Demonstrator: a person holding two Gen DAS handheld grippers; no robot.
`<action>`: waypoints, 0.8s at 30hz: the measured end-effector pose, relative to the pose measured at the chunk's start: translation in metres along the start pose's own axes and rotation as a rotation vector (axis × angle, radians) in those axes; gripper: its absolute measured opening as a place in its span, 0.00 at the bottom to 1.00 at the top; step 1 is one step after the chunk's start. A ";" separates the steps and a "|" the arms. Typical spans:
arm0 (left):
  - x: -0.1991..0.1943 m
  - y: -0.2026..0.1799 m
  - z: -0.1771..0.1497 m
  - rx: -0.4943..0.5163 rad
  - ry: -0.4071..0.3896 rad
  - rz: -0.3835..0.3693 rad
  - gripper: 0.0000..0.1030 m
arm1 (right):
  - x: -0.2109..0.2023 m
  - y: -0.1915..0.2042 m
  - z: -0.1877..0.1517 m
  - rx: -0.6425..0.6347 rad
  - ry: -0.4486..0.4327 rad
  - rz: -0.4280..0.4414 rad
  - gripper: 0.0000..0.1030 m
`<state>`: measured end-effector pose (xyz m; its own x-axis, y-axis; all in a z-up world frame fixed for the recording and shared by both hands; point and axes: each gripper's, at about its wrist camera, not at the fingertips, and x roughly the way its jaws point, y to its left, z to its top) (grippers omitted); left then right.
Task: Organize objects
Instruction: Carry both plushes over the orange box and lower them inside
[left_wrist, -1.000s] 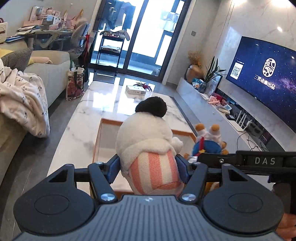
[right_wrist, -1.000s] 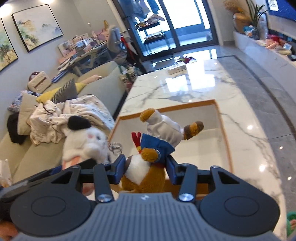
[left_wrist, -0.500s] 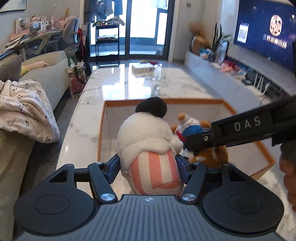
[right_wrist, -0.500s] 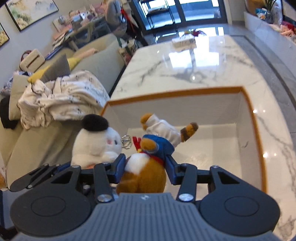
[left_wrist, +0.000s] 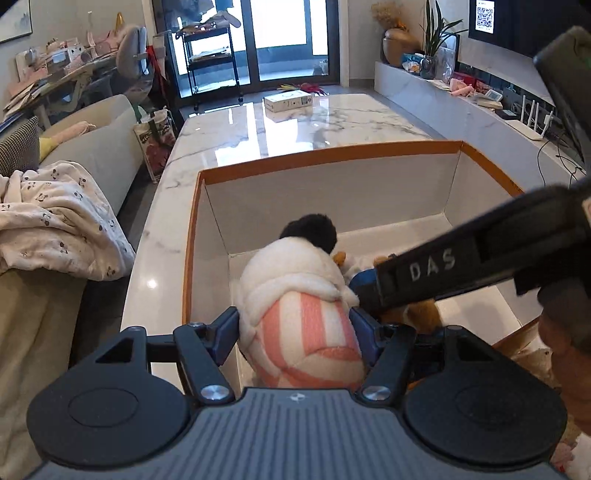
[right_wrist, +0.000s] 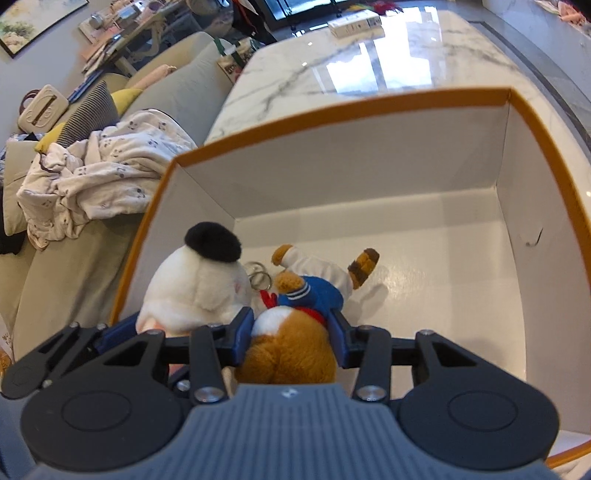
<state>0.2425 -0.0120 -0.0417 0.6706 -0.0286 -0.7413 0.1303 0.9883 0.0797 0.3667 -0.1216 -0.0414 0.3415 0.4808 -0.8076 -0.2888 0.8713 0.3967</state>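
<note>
Lowered since a second ago, both toys now inside the box (right_wrist: 509, 155); left claw (left_wrist: 295, 332) clamped on white plush with striped pink body (left_wrist: 303, 317); right claw (right_wrist: 291, 332), just closing a little further, clamped on brown plush in blue jacket (right_wrist: 291, 347), beside it; beyond, marble surface (left_wrist: 332, 122) carrying a small carton (left_wrist: 288, 101).

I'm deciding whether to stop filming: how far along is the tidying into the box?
Nothing rests loose in the box yet. In hand: left gripper clamps the white plush, right gripper the brown plush, both inside the box. Left: releasing them.
</note>
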 end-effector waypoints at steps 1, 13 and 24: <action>0.000 0.001 0.000 0.000 -0.001 -0.002 0.72 | 0.002 -0.002 -0.001 0.007 0.007 0.004 0.43; -0.021 0.025 -0.008 -0.093 -0.040 -0.125 0.73 | 0.008 -0.001 -0.005 0.045 0.031 -0.018 0.52; -0.043 0.064 -0.004 -0.264 -0.095 -0.193 0.68 | 0.022 0.004 -0.007 0.029 0.071 -0.012 0.48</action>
<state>0.2197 0.0532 -0.0074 0.7183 -0.2209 -0.6597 0.0761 0.9675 -0.2411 0.3669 -0.1083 -0.0606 0.2800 0.4629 -0.8411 -0.2583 0.8801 0.3984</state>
